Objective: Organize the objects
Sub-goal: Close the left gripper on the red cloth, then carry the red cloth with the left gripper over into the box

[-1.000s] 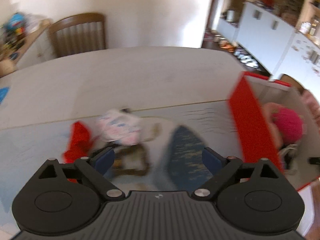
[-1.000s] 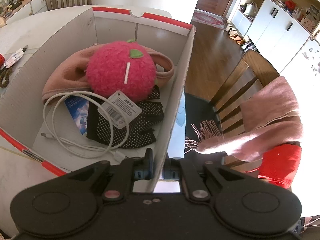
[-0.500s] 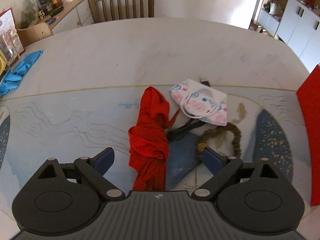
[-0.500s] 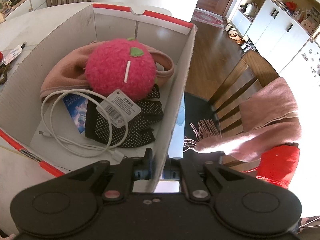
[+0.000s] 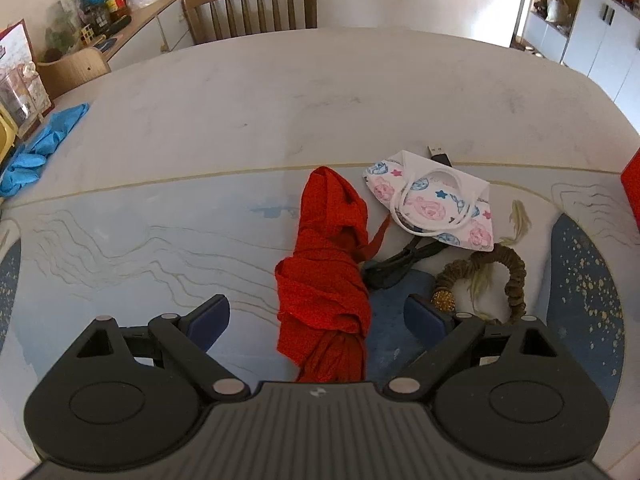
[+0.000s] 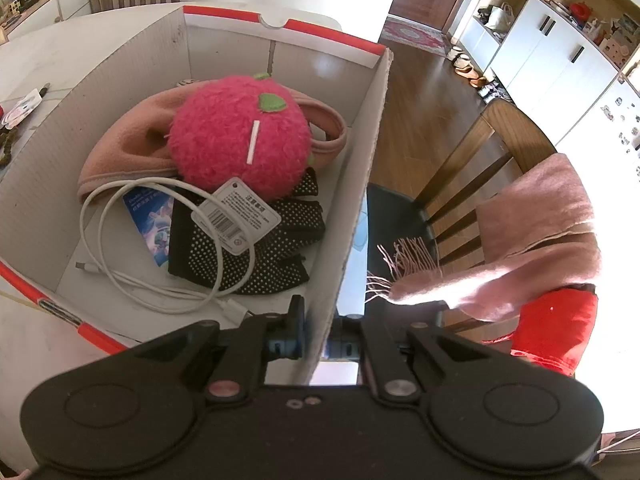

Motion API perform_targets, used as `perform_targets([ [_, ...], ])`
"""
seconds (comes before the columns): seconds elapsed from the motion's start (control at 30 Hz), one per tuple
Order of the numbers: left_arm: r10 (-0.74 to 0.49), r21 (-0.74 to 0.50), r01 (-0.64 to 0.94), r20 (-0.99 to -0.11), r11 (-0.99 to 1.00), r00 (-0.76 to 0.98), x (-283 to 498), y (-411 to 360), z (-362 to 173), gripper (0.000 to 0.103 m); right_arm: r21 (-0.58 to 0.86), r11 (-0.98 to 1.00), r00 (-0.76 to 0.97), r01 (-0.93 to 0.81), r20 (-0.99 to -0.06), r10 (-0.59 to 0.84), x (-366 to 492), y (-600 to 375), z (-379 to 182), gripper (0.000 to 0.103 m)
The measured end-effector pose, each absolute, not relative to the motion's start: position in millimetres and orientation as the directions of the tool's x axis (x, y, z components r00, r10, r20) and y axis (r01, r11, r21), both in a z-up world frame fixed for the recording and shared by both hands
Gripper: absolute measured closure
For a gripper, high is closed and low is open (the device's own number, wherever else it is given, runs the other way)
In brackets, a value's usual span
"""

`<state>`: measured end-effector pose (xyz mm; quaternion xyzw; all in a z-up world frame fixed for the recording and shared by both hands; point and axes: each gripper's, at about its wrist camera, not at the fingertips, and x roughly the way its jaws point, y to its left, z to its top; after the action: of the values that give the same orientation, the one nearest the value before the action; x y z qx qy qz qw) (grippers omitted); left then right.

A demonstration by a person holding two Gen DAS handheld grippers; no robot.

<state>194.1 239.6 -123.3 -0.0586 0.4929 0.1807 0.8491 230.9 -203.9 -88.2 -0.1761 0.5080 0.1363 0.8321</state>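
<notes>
My left gripper (image 5: 318, 316) is open, low over the table, with a crumpled red cloth (image 5: 326, 276) lying between its fingers. Beside the cloth lie a floral face mask (image 5: 434, 198), a black pouch (image 5: 394, 266), a brown scrunchie (image 5: 494, 276) and a USB stick (image 5: 440, 155). My right gripper (image 6: 318, 336) is shut on the right wall of the red-and-white cardboard box (image 6: 360, 168). The box holds a pink plush ball (image 6: 240, 132), a pink hat (image 6: 120, 148), a white cable (image 6: 132, 248), black dotted gloves (image 6: 248, 248) and a blue packet (image 6: 150, 220).
Blue gloves (image 5: 36, 148) lie at the table's far left. A wooden chair (image 5: 256, 4) stands behind the table. Right of the box stands another chair (image 6: 480, 168) draped with a pink scarf (image 6: 532, 240). The box's red edge (image 5: 632, 192) shows at the right of the left wrist view.
My left gripper has swung left from the box toward the red cloth and moved closer over it. My right gripper has stayed clamped on the box wall.
</notes>
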Motion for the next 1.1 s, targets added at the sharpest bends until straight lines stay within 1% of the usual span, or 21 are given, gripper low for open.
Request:
perform_targets([
  [0.07,0.235,0.066,-0.357,-0.859,0.932,0.454,193.4,239.8,-123.1,0.023,-0.155,0.901,0.446,-0.406,-0.894,0.048,230.9,-203.5,-88.3,0.095],
  [0.1,0.232,0.065,-0.353,-0.86,0.933,0.454,193.1,239.7,-123.3,0.034,-0.155,0.9,0.446,-0.407,-0.894,0.048,230.8,-203.7,-88.2,0.095],
  [0.13,0.231,0.067,-0.352,-0.862,0.934,0.45,192.8,239.1,-123.5,0.041,-0.155,0.9,0.446,-0.407,-0.894,0.048,230.9,-203.4,-88.2,0.095],
  [0.17,0.229,0.064,-0.352,-0.864,0.934,0.449,192.4,239.3,-123.9,0.044,-0.155,0.9,0.447,-0.407,-0.894,0.048,230.8,-203.4,-88.3,0.095],
  [0.2,0.223,0.059,-0.351,-0.866,0.935,0.448,191.9,239.3,-124.2,0.049,-0.156,0.9,0.447,-0.406,-0.893,0.047,230.8,-203.6,-88.2,0.095],
  [0.23,0.218,0.054,-0.35,-0.867,0.935,0.448,190.9,239.0,-124.2,0.058,-0.156,0.9,0.447,-0.406,-0.893,0.047,230.8,-203.9,-88.2,0.095],
  [0.27,0.217,0.052,-0.349,-0.865,0.936,0.452,189.6,238.4,-123.5,0.062,-0.155,0.901,0.447,-0.406,-0.893,0.048,230.9,-203.4,-88.3,0.095],
  [0.3,0.217,0.052,-0.346,-0.862,0.937,0.457,188.1,237.4,-122.5,0.064,-0.155,0.901,0.447,-0.406,-0.893,0.048,230.8,-203.4,-88.3,0.095],
  [0.43,0.224,0.053,-0.342,-0.847,0.938,0.482,181.4,234.3,-116.9,0.07,-0.155,0.9,0.447,-0.406,-0.893,0.048,230.8,-203.1,-88.3,0.095],
  [0.53,0.218,0.035,-0.35,-0.839,0.936,0.499,176.1,233.7,-110.7,0.071,-0.155,0.9,0.447,-0.407,-0.893,0.048,230.8,-203.1,-88.3,0.095],
  [0.7,0.21,0.015,-0.35,-0.825,0.936,0.525,168.2,227.9,-95.9,0.071,-0.155,0.9,0.447,-0.407,-0.893,0.048,230.8,-203.3,-88.4,0.095],
  [0.87,0.17,-0.032,-0.337,-0.817,0.941,0.551,161.3,215.6,-77.0,0.071,-0.155,0.9,0.447,-0.407,-0.893,0.048,230.7,-202.8,-88.3,0.095],
  [1.1,0.112,-0.074,-0.264,-0.773,0.962,0.624,157.9,179.6,-47.6,0.071,-0.154,0.9,0.447,-0.408,-0.893,0.05,230.8,-202.5,-87.6,0.095],
])
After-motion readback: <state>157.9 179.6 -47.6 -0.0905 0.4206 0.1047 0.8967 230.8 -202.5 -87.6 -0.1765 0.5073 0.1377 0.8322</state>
